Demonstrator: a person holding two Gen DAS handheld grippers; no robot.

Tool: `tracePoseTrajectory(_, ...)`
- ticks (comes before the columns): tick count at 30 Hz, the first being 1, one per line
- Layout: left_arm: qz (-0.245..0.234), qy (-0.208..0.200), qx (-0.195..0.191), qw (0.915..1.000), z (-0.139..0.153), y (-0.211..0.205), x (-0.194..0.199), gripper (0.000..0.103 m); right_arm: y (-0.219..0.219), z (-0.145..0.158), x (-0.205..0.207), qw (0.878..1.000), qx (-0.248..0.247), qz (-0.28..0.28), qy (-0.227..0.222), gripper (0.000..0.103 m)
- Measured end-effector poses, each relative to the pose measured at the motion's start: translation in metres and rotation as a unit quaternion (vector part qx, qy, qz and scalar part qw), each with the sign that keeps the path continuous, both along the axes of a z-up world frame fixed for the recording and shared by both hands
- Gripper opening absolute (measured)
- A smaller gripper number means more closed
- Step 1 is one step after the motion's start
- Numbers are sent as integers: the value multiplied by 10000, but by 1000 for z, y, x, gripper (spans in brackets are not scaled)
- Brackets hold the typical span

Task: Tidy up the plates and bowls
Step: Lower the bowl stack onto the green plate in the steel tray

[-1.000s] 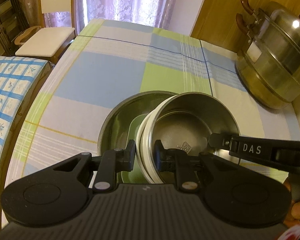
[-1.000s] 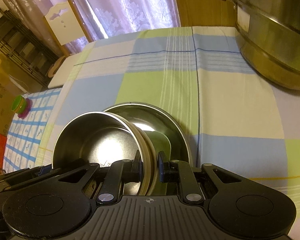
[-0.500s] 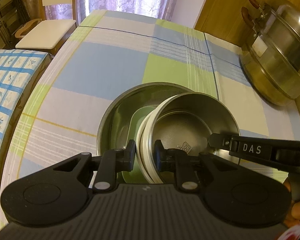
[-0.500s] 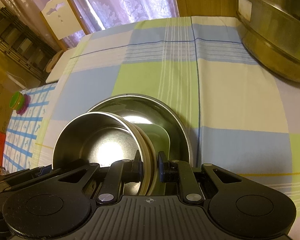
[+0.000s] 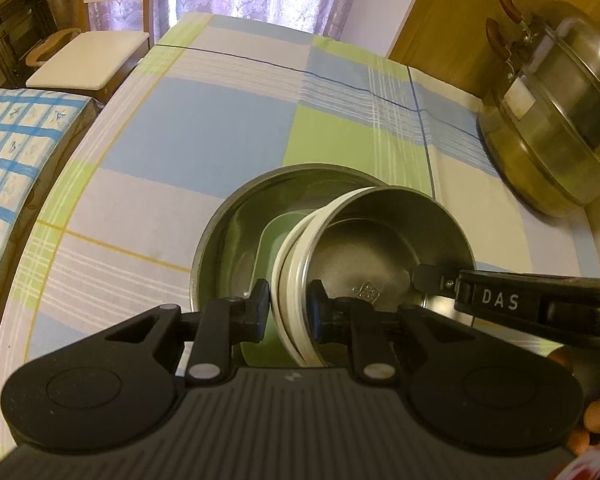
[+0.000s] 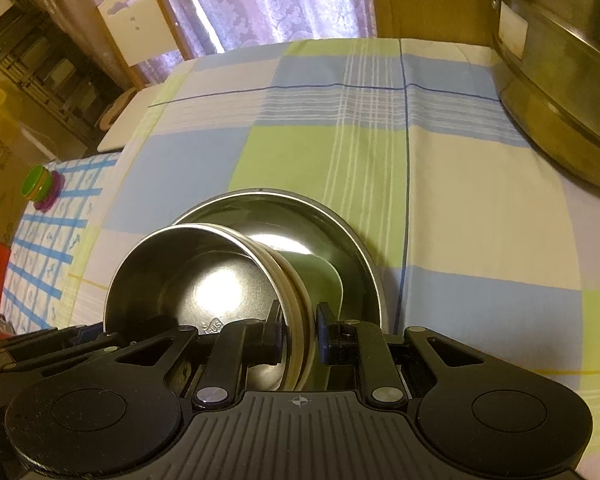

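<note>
A nested stack of a small steel bowl (image 5: 384, 248) inside white bowls (image 5: 288, 280) is held over a wide steel dish (image 5: 236, 232) that has a green plate (image 5: 268, 248) in it. My left gripper (image 5: 289, 306) is shut on the stack's left rim. My right gripper (image 6: 298, 330) is shut on its right rim, and its finger also shows in the left wrist view (image 5: 436, 280). In the right wrist view the steel bowl (image 6: 204, 284), the wide dish (image 6: 340, 236) and the green plate (image 6: 320, 276) show too. The stack's underside is hidden.
A checked cloth covers the table (image 5: 204, 128). A large steel steamer pot (image 5: 560, 112) stands at the far right, also in the right wrist view (image 6: 560, 64). A chair (image 5: 88, 56) and a second table with a blue checked cloth (image 5: 16, 148) lie to the left.
Both grippers, still shut on the bowl stack, have moved forward and down toward the wide dish. The dish now sits closer beneath the stack.
</note>
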State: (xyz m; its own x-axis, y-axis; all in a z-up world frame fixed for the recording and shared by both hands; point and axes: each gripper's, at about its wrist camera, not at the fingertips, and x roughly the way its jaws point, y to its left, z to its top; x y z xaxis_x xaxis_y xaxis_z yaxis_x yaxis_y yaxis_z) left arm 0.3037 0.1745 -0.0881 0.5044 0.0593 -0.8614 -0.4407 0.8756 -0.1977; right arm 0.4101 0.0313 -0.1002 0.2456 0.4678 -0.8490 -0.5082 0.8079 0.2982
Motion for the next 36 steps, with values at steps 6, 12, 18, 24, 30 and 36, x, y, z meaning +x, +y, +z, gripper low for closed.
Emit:
tracePoseTrajectory(6,-22,-88,96,9999,5,-3,-2,17,0,1,-6,9993,-25,287,-246,18)
tracePoseTrajectory(12,-13,-294,227,9993,18,-3,-5,17,-3,7,-9,9981,89,398,-461,18)
tracePoseTrajectory(18,-102,-514,419,9977,29,-5,-4,10,-7,20,-8,9952,524,416,-713,18)
tracePoseTrajectory(24,-171,-534,368,9978,29,-2,-2,8,-9,24,-2,9945,711,341,-683,15)
tracePoseTrajectory(30,-142,-454,185,9987,28,6,3,8,-8,25,4,9963,717,163,-444,15)
tracePoseTrajectory(36,-182,-424,278,9986,29,2,4,8,-9,26,4,9967,695,141,-391,15)
